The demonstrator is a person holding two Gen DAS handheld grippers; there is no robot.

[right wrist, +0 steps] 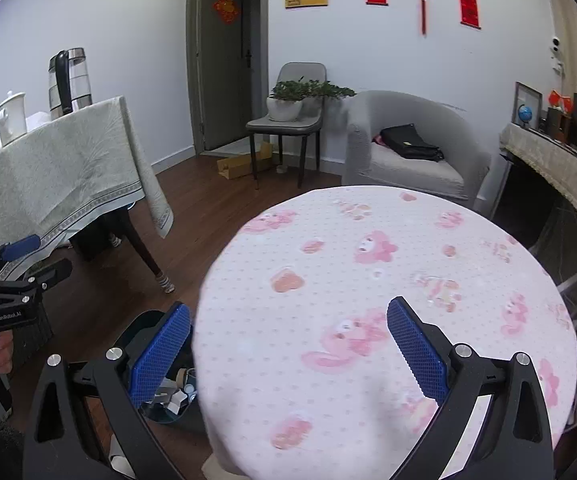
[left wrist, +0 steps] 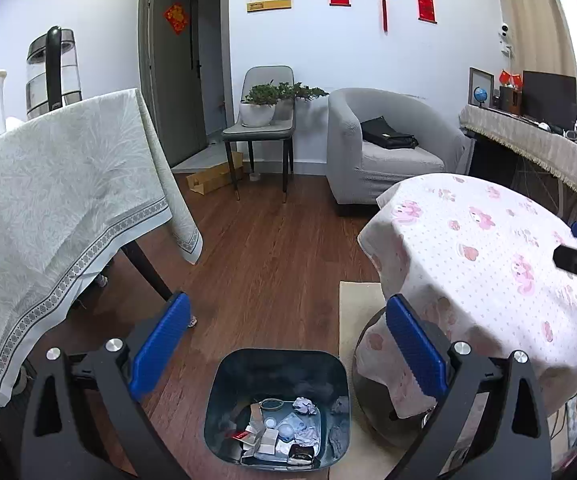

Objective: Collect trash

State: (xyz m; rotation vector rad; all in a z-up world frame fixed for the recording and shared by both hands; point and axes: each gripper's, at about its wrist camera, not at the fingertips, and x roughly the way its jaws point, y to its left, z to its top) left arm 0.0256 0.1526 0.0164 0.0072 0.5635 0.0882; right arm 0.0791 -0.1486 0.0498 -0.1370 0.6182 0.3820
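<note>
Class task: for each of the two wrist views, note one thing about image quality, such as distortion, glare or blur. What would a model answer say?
Left wrist view: fisheye bends the green tablecloth edge and darkens the corners; window glare burns out the upper right; the trash bin contents stay sharp. Right wrist view: same curved wall lines; the pink tablecloth looks soft and smeared near the bottom edge.

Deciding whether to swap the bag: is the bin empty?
No. The bin holds crumpled paper, small boxes and wrappers across its bottom.

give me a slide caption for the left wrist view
Open left claw above a dark bin of paper scraps, beside the pink-clothed round table.
</note>
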